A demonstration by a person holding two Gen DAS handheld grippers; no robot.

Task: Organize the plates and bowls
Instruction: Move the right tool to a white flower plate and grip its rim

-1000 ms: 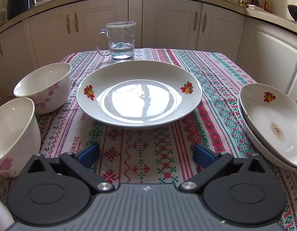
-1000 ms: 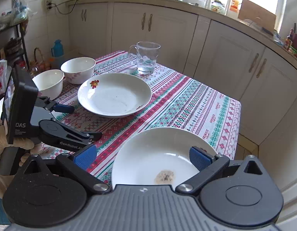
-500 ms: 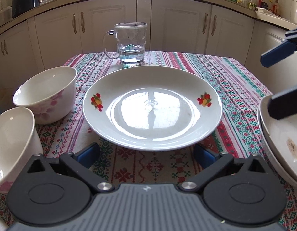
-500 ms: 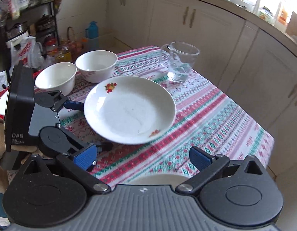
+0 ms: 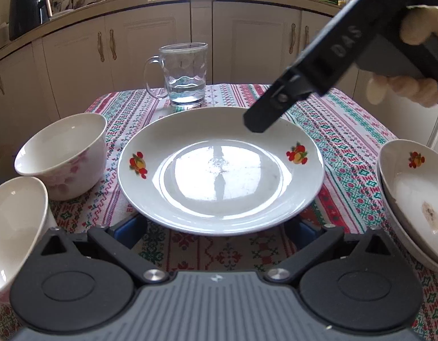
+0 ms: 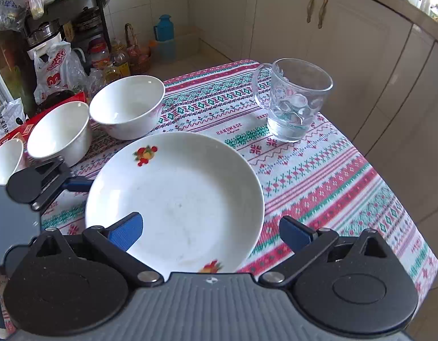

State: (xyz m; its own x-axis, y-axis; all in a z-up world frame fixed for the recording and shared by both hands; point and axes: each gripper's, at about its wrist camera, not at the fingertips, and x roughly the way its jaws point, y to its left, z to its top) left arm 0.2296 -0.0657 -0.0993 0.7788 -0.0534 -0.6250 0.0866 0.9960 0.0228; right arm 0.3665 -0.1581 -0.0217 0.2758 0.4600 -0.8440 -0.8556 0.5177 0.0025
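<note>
The left gripper [image 5: 216, 228] is spread wide, its blue pads [image 5: 128, 228] low at the near rim of the big white plate [image 5: 219, 170] and partly tucked under that rim; whether they touch it cannot be told. The right gripper [image 6: 210, 231] is spread wide too and holds nothing: its left pad [image 6: 125, 231] hangs over the plate's inside, its right pad just outside the rim over the tablecloth [image 6: 318, 182]. In the left wrist view its black finger [image 5: 264, 113] hovers above the plate's far edge, with a hand [image 5: 409, 59] gripping the handle.

The plate, with fruit decals, sits mid-table. Two white bowls [image 5: 65, 153] stand left of it, a third at the right view's edge. A glass mug [image 5: 184, 74] stands behind. Stacked plates [image 5: 415, 196] lie at the right.
</note>
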